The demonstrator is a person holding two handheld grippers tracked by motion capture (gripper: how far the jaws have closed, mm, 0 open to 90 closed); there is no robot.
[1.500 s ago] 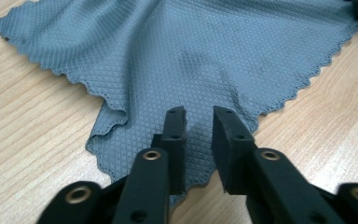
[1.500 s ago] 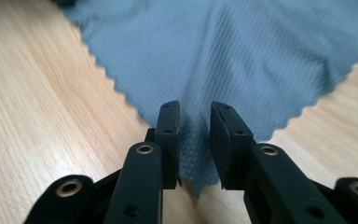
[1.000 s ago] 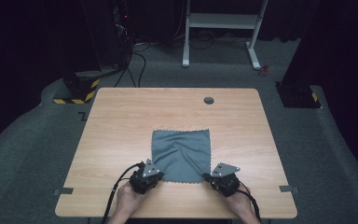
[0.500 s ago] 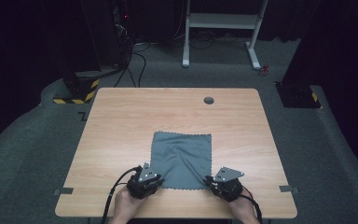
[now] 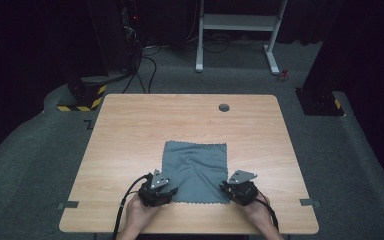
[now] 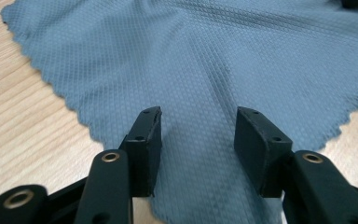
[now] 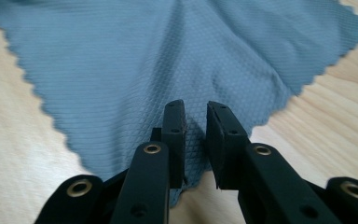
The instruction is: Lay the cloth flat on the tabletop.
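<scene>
Your grey cloth lies nearly flat on the bench, and it serves as the landmark here. Your left tool sits at the cloth's near-left corner and your right tool at its near-right corner, which reads as setting up a two-corner pick so the cloth can be lifted or folded evenly. In the left gripper view, the left tool stands wide, its jaws straddling the corner fabric with a soft ridge running up between them; nothing is gripped there yet. In the right gripper view, the right tool is narrow, its jaws nearly together over the corner of the cloth; fabric lies in the slim gap, but you cannot tell whether it is truly pinched. The scalloped near edge runs between your two tools, close to the bench's near edge, so you have little room to pull toward yourself. Beyond the cloth's far edge, bare wood stretches on, with a small dark grommet well beyond it, which is probably the freest direction for a fold.
</scene>
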